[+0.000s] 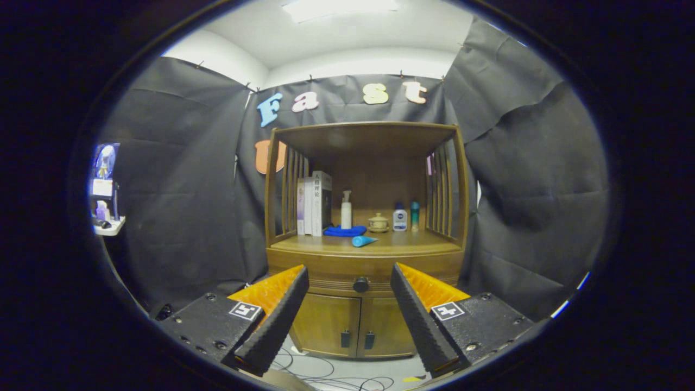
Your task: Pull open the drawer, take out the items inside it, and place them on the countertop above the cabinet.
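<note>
The claw (349, 282) is held wide open, with nothing between its fingers (274, 326). The cabinet (365, 239) is seen beyond them, well apart. Its drawer (331, 271) is shut, and the knob (361, 284) is framed in the gap between the fingertips. On the table (391, 243) above the drawer, a blue cone (362, 241) is laid on its side, in front of books (315, 203), a pump bottle (346, 210) and a folded blue cloth (344, 231).

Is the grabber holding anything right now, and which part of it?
Nothing is held. The hand-held gripper is open, its fingers spread wide apart with only air between them. The drawer knob sits beyond them, untouched, and the drawer is shut.
</note>
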`<state>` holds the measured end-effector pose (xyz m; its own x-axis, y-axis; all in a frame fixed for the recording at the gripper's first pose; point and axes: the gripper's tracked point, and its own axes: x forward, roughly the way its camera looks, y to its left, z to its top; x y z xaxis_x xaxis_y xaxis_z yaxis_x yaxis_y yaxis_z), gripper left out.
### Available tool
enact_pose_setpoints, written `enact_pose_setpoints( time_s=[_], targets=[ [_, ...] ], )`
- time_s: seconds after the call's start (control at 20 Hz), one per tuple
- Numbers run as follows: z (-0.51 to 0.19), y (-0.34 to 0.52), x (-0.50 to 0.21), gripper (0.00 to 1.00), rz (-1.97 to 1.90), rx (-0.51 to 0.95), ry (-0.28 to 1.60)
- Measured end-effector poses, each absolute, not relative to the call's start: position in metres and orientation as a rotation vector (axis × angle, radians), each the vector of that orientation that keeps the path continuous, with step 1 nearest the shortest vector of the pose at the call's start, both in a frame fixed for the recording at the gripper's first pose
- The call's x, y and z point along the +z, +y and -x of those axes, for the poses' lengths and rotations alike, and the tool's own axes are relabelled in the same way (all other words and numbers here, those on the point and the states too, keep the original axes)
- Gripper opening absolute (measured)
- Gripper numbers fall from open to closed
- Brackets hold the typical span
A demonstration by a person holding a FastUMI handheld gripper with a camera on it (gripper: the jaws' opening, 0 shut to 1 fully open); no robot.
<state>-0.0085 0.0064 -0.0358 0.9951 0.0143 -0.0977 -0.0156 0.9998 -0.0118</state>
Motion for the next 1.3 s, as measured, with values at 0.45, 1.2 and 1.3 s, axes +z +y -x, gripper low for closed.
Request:
enact_pose_setpoints(
  time_s=[0.45, 1.2, 1.3],
  targets=[
    [0.0, 0.007, -0.031, 0.99, 0.027, 0.014, 0.089],
    [-0.002, 0.012, -0.028, 0.99, 0.038, 0.046, 0.076],
    [-0.005, 0.011, -0.029, 0.98, 0.044, 0.046, 0.072]
  ],
)
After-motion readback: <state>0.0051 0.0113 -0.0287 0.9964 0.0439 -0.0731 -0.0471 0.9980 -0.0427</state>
